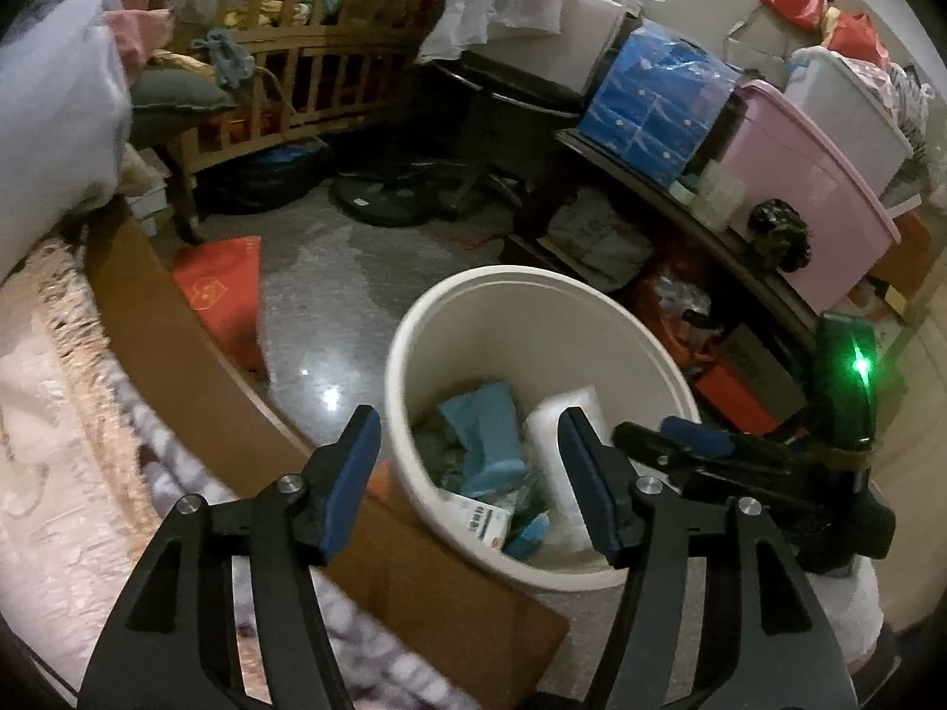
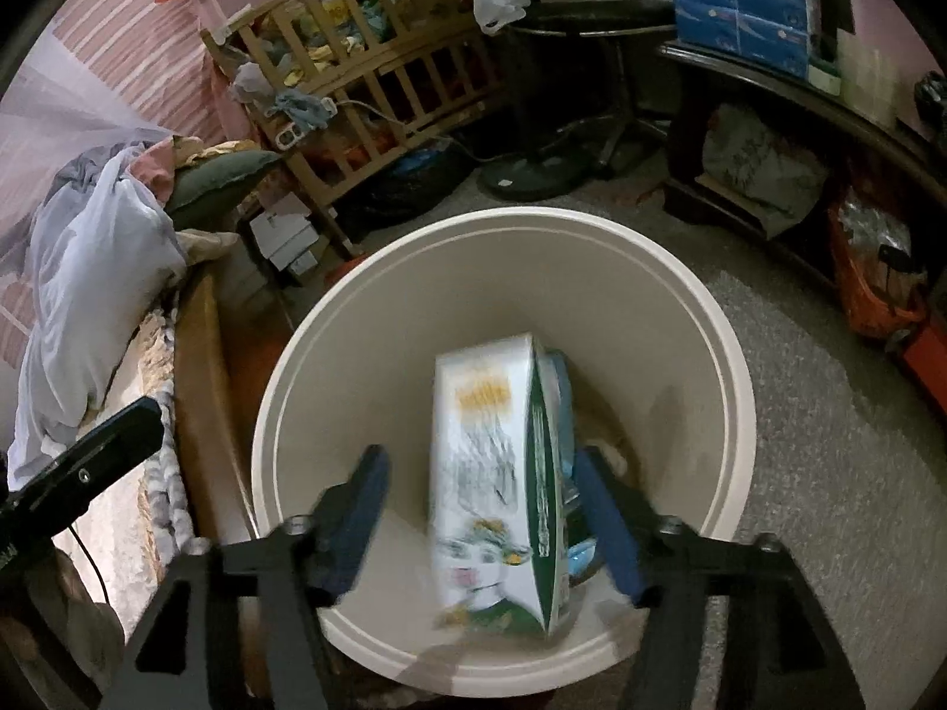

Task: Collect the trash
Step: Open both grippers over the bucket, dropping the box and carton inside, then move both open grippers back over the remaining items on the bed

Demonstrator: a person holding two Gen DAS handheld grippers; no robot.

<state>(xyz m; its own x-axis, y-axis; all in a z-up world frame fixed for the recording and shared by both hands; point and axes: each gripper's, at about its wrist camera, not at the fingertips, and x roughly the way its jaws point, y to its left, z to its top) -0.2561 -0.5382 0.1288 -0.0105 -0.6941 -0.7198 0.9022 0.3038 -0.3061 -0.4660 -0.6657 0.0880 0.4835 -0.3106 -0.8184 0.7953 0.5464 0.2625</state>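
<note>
Two claws open, carton [image 2: 497,491] loose between right gripper [image 2: 485,518] fingers, over bin [image 2: 680,272].

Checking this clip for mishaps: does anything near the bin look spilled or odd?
Nothing spilled. A white carton sits blurred between the open right gripper pads, over the bin, seemingly dropping in.
</note>
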